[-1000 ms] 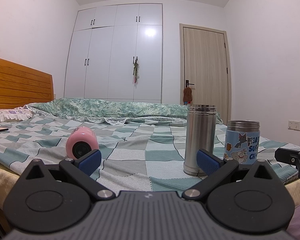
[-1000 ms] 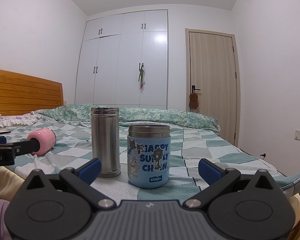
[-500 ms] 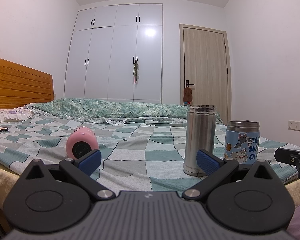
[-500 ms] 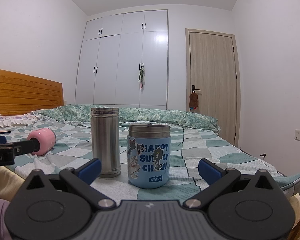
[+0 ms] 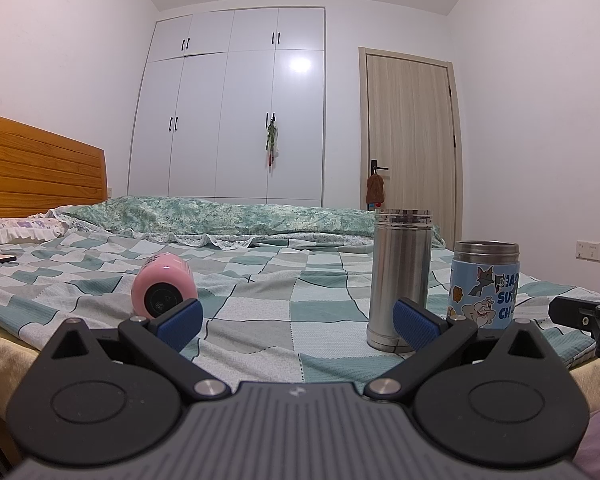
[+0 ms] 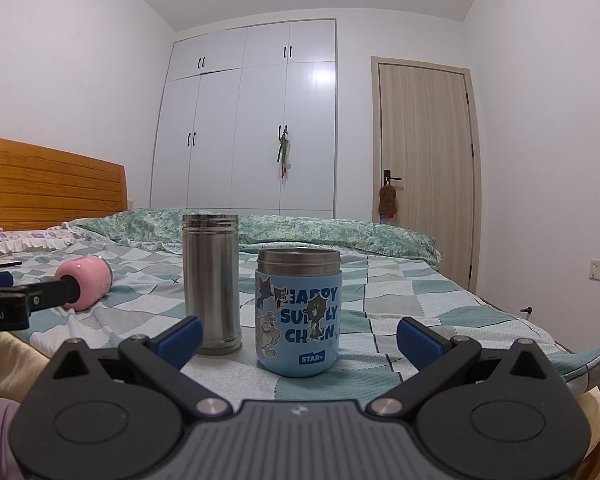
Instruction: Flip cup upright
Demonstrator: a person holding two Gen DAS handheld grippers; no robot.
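Note:
A pink cup (image 5: 162,286) lies on its side on the checked bedspread, its base facing me, just beyond my left gripper's left fingertip. It also shows at the left in the right wrist view (image 6: 86,282). My left gripper (image 5: 298,326) is open and empty at the bed's near edge. My right gripper (image 6: 298,340) is open and empty, with a blue cartoon cup (image 6: 298,312) standing upright between its fingers, farther out. The left gripper's finger shows at the left edge of the right wrist view (image 6: 20,300).
A tall steel flask (image 5: 400,276) stands upright beside the blue cup (image 5: 485,284); it also shows in the right wrist view (image 6: 211,280). A rumpled green duvet (image 5: 220,218) lies at the far side of the bed. A wooden headboard (image 5: 36,172) is at the left.

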